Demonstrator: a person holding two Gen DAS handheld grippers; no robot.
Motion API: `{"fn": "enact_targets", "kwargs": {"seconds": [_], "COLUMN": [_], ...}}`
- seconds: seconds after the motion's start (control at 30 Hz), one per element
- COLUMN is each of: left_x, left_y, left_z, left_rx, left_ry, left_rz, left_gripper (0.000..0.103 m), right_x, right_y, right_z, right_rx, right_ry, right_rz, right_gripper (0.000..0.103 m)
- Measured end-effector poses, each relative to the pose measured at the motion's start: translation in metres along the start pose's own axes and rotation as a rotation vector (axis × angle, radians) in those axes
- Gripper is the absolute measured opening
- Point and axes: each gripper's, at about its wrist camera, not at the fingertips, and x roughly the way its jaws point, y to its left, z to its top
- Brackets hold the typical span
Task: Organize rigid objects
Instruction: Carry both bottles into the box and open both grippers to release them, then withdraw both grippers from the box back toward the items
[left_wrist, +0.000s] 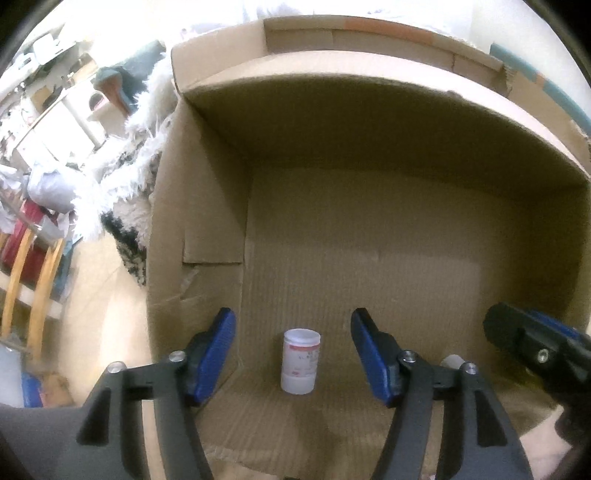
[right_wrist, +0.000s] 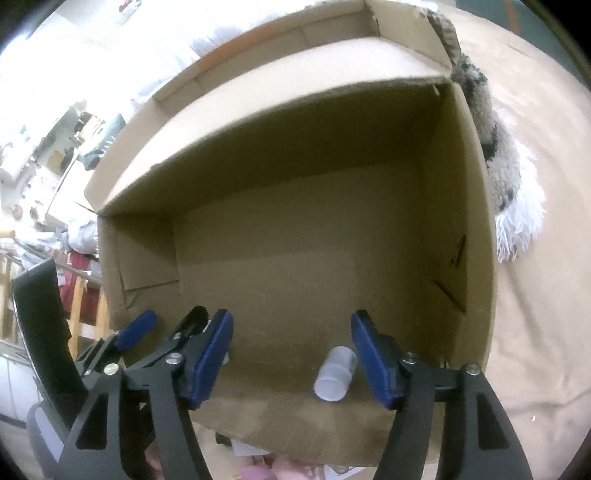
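Fingers (left_wrist: 364, 332) of both grippers spread, gripping nothing, angled down into cardboard box (left_wrist: 207, 177) above two white bottles (left_wrist: 300, 362).

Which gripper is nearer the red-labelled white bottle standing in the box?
Left. The left gripper hangs open directly around the red-labelled bottle; the right gripper is off to its right, over another white container.

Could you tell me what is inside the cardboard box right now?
Inside the cardboard box are two small white containers: one standing upright, the other lying on its side. Both open grippers' fingers cover parts of the near floor.
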Motion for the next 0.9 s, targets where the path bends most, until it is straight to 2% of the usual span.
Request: {"fn": "enact_targets", "kwargs": {"seconds": [0.4, 0.9], "left_x": [-0.031, -0.068], "left_y": [0.026, 0.049], "left_z": [-0.004, -0.035], "left_rx": [-0.017, 0.000], "left_ry": [-0.028, -0.043], "left_rz": [-0.035, -0.102], "left_gripper": [0.062, 0.062], "right_x": [-0.020, -0.057], "right_y": [0.003, 0.028], "right_z": [-0.003, -0.039], "right_rx": [0.000, -0.095], "right_ry": [-0.044, -0.101], "right_rz": [0.008, -0.027], "right_gripper": [0.072, 0.072]}}
